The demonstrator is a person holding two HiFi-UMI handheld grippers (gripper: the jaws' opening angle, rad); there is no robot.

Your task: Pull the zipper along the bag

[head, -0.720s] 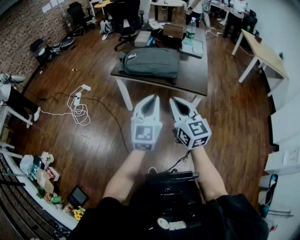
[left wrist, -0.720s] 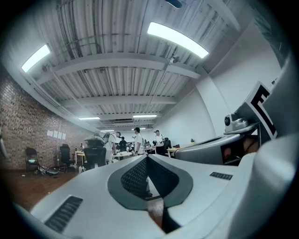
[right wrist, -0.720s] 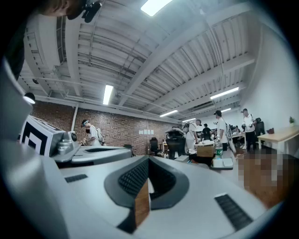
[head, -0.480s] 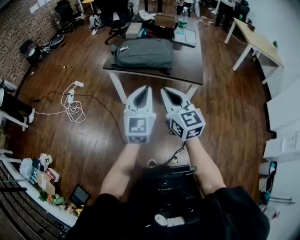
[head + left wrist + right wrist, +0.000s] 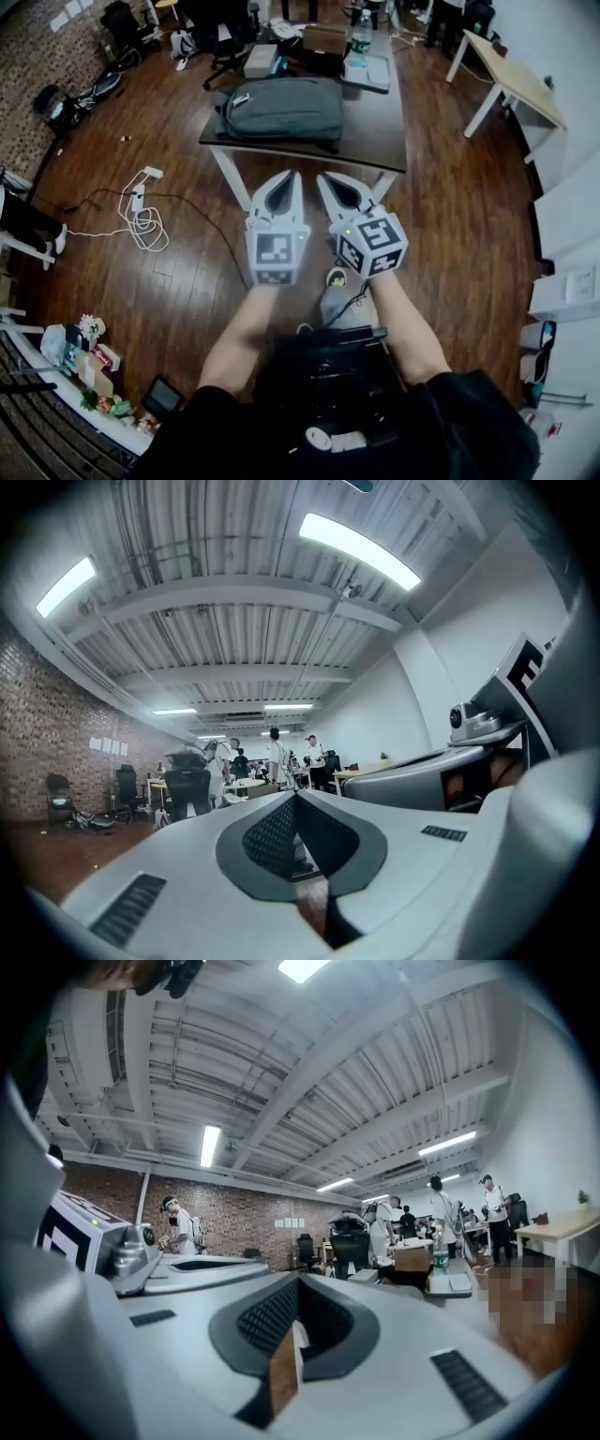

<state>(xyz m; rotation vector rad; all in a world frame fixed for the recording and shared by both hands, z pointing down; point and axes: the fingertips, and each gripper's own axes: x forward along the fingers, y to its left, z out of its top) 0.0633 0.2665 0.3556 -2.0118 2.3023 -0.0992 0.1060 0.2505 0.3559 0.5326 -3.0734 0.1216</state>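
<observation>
The left gripper (image 5: 289, 178) and right gripper (image 5: 326, 180) hang side by side in the head view. The grey backpack (image 5: 278, 108) lies well apart at twelve o'clock, along the dark table's (image 5: 375, 141) near edge, with wooden floor (image 5: 187, 234) between. Each gripper view shows its jaws closed together on nothing.

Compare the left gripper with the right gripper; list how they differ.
The left gripper points nearly straight ahead; the right gripper slants inward toward it. The left gripper's marker cube faces the head view squarely; the right gripper's is turned, showing two faces. Both have jaws shut on nothing, short of the backpack on the table.
</observation>
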